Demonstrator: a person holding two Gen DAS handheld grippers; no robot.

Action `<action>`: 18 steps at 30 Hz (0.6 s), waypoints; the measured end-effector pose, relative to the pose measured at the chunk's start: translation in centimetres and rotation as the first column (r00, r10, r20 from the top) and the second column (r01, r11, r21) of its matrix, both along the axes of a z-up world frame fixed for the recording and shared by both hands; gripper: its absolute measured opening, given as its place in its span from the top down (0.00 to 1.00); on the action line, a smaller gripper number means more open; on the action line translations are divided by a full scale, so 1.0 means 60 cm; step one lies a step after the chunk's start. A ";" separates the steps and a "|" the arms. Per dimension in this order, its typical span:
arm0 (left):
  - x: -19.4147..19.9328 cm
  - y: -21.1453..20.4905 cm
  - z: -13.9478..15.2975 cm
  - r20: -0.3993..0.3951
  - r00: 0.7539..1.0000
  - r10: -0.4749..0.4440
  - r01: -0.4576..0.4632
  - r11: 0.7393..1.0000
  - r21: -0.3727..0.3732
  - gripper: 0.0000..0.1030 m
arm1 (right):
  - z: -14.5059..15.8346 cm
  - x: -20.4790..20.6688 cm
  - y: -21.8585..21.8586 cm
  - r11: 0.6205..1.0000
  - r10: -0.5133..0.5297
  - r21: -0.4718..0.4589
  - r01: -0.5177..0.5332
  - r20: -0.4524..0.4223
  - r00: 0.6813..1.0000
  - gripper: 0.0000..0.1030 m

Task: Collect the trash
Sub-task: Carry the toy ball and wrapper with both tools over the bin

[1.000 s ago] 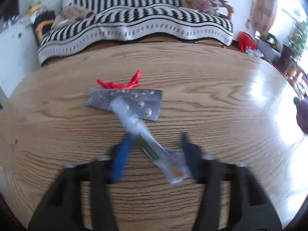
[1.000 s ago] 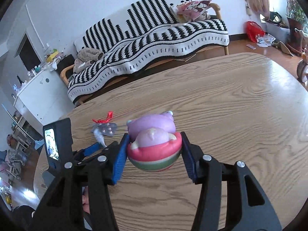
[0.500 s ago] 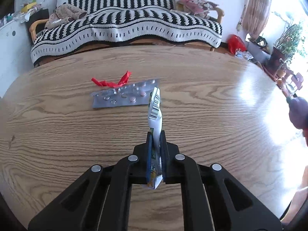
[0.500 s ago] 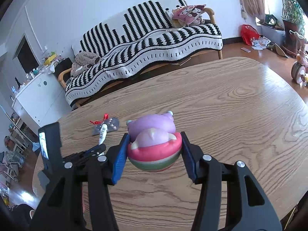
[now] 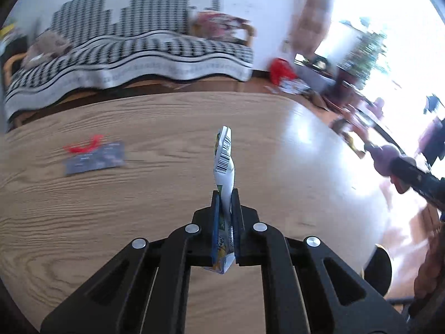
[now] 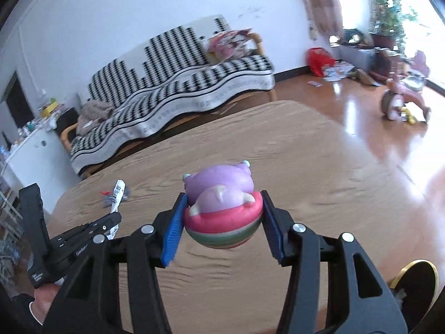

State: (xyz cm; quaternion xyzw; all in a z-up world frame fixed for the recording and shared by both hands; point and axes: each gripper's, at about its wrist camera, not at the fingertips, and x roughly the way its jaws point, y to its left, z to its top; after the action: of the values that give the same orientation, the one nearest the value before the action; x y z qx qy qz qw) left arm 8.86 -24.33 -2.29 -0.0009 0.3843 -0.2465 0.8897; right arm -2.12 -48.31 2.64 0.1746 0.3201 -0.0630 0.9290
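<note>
On the table (image 5: pixel 139 222), a blister pack (image 5: pixel 94 160) lies to the left with a ribbon scrap (image 5: pixel 83 146) touching its far edge. A sofa (image 5: pixel 125 58) stands behind the table.

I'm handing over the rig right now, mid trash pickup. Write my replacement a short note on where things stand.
Left hand-held gripper: shut on the white barcoded wrapper, lifted off the wooden table.
Right hand-held gripper: shut on the purple and pink toy, held above the table.
Done: wrapper picked up.
Left: blister pack and red scrap lie on the table; no bin identifiable in view.
</note>
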 end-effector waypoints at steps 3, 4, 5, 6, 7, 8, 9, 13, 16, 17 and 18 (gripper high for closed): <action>-0.043 -0.083 -0.004 -0.007 0.995 -0.095 0.095 0.995 -0.007 0.93 | 0.008 -0.061 -0.059 0.996 -0.081 -0.042 0.080 -0.003 0.997 0.50; -0.061 -0.119 -0.005 -0.012 0.991 -0.134 0.133 0.991 -0.014 0.93 | 0.012 -0.086 -0.080 0.991 -0.120 -0.065 0.119 -0.001 0.993 0.50; -0.081 -0.153 -0.005 -0.016 0.986 -0.169 0.168 0.985 -0.022 0.93 | 0.013 -0.110 -0.100 0.986 -0.150 -0.077 0.149 0.001 0.989 0.50; -0.098 -0.182 -0.006 -0.021 0.979 -0.200 0.200 0.979 -0.029 0.93 | 0.015 -0.136 -0.123 0.978 -0.189 -0.094 0.188 -0.002 0.982 0.50; -0.115 -0.213 -0.006 -0.026 0.972 -0.234 0.233 0.972 -0.035 0.93 | 0.014 -0.156 -0.140 0.970 -0.219 -0.108 0.217 -0.006 0.976 0.50; -0.142 -0.255 -0.007 -0.028 0.960 -0.280 0.279 0.960 -0.041 0.93 | 0.012 -0.179 -0.159 0.962 -0.249 -0.120 0.246 -0.007 0.968 0.50; -0.162 -0.283 -0.008 -0.026 0.949 -0.313 0.312 0.949 -0.043 0.93 | 0.008 -0.196 -0.175 0.956 -0.270 -0.124 0.267 -0.008 0.963 0.50; -0.258 -0.406 -0.026 -0.051 0.892 -0.449 0.445 0.893 -0.067 0.93 | -0.021 -0.282 -0.257 0.910 -0.397 -0.161 0.383 -0.060 0.916 0.50; -0.314 -0.475 -0.047 -0.079 0.853 -0.516 0.512 0.856 -0.071 0.93 | -0.050 -0.338 -0.315 0.862 -0.498 -0.180 0.474 -0.129 0.858 0.50; -0.332 -0.496 -0.056 -0.085 0.840 -0.537 0.532 0.844 -0.068 0.93 | -0.063 -0.360 -0.337 0.847 -0.528 -0.170 0.504 -0.155 0.835 0.50; -0.349 -0.516 -0.065 -0.093 0.826 -0.557 0.552 0.831 -0.069 0.93 | -0.073 -0.374 -0.352 0.835 -0.548 -0.164 0.525 -0.176 0.817 0.50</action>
State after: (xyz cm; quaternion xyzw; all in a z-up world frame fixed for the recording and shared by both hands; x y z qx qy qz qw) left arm -12.06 -55.28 -6.21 0.0797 0.4112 -0.5011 0.7573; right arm -24.57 -69.43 -1.74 0.1994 0.3527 -0.3582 0.8412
